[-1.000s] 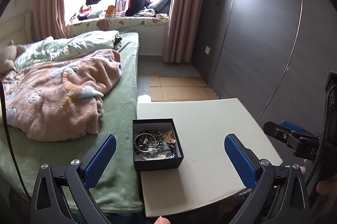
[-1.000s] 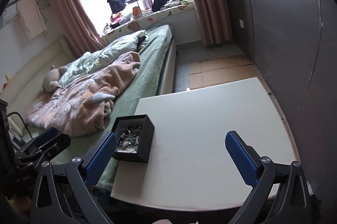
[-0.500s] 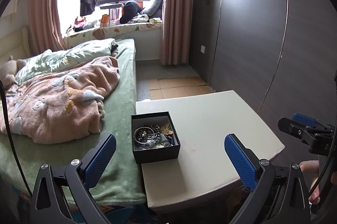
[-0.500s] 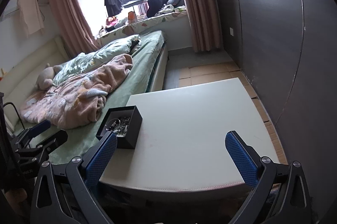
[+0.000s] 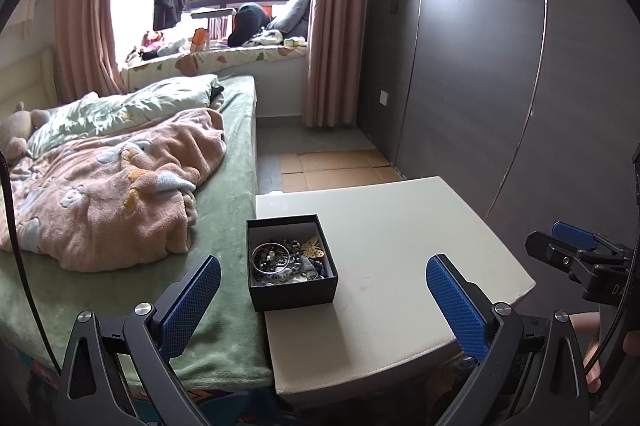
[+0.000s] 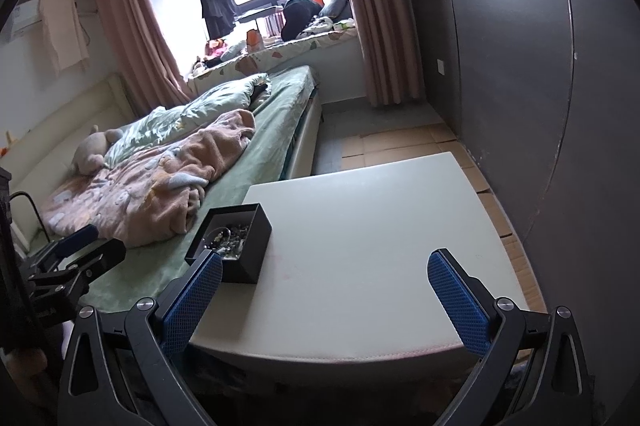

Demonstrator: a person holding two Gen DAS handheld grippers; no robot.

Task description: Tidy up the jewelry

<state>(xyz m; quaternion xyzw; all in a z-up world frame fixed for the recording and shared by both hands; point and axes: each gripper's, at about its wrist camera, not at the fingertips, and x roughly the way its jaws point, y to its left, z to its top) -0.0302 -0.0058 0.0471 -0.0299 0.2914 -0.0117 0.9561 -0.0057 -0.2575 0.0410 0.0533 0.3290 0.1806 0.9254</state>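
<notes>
Both grippers' fingers spread wide, jewelry box ahead, seemingly untouched.

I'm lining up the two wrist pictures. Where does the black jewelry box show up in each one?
Left wrist view: the black jewelry box sits just below the middle, on the white table's edge beside the bed.
Right wrist view: the box lies left of the middle, partly behind the right gripper's left finger.
Shared landmark: the pink blanket on the bed.

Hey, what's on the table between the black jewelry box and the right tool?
Nothing: in the right wrist view, only bare white tabletop lies between the black jewelry box and the open right tool.
</notes>
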